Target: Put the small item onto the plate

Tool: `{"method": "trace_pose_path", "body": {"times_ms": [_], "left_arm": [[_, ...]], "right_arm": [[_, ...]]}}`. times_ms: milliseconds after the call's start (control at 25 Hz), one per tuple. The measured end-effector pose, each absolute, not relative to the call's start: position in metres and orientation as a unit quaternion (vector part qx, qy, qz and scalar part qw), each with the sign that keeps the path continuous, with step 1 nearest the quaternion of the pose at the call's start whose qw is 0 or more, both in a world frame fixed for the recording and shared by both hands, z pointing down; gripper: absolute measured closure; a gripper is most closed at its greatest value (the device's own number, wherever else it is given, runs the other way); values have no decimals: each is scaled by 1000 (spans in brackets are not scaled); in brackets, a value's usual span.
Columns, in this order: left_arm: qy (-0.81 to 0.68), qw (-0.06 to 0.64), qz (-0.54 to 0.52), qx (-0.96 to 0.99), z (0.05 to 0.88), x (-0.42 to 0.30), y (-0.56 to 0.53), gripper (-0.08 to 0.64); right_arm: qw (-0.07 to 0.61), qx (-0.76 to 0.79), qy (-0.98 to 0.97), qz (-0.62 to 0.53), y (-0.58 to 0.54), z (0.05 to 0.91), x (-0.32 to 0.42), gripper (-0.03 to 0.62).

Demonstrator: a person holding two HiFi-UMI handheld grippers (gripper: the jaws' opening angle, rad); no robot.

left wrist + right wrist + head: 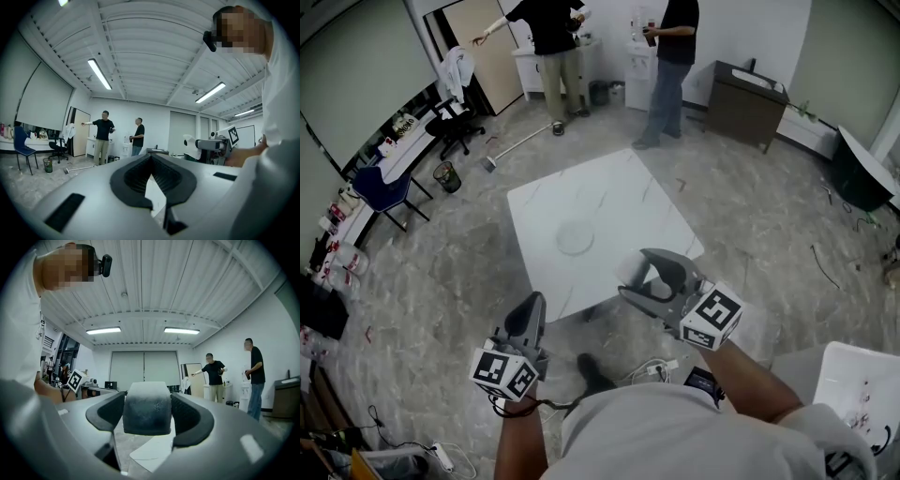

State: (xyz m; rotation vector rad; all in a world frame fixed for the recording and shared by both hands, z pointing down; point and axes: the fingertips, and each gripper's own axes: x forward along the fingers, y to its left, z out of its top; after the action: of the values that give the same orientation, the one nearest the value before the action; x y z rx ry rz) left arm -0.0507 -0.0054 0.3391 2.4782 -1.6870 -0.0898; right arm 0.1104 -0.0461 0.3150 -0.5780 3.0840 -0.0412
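A clear round plate (575, 237) lies near the middle of the white square table (619, 187). My right gripper (636, 274) hovers over the table's near right corner, shut on a small white-and-grey item (654, 278). That item (146, 408) fills the gap between the dark pads (192, 420) in the right gripper view. My left gripper (530, 309) is held lower, in front of the table's near edge, shut with nothing in it. Its pads (133, 176) meet in the left gripper view.
Two people (551, 37) (667, 66) stand at the far wall by white units. A dark cabinet (748, 98) stands at the back right. A black office chair (455, 127), a blue chair (382, 187) and a bin (446, 175) are on the left. Cables lie on the floor near my feet.
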Motion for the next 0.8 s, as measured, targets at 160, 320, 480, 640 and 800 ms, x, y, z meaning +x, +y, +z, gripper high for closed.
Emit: {"method": "trace_pose_path", "body": {"times_ms": [160,320,480,640,800], "left_arm": [[-544,77,-27,835,338,-84,-57,554],[-528,73,-14,846,332,-124,-103,554],[-507,64,-3,860,340,-157,-142,554],[-496,67,-6,865,346,-186,-171,554],[-495,61,-5,867,360,-195,-184,554]], "right_arm": [[2,-196,980,-30,-92,317,74,295],[-6,-215,976,-28,-128,320,36,295],[-15,-236,971,-26,-160,330,2,295],[-37,-247,968,-26,-185,346,-29,295],[-69,-246,966,-34,-204,373,-43,295]]}}
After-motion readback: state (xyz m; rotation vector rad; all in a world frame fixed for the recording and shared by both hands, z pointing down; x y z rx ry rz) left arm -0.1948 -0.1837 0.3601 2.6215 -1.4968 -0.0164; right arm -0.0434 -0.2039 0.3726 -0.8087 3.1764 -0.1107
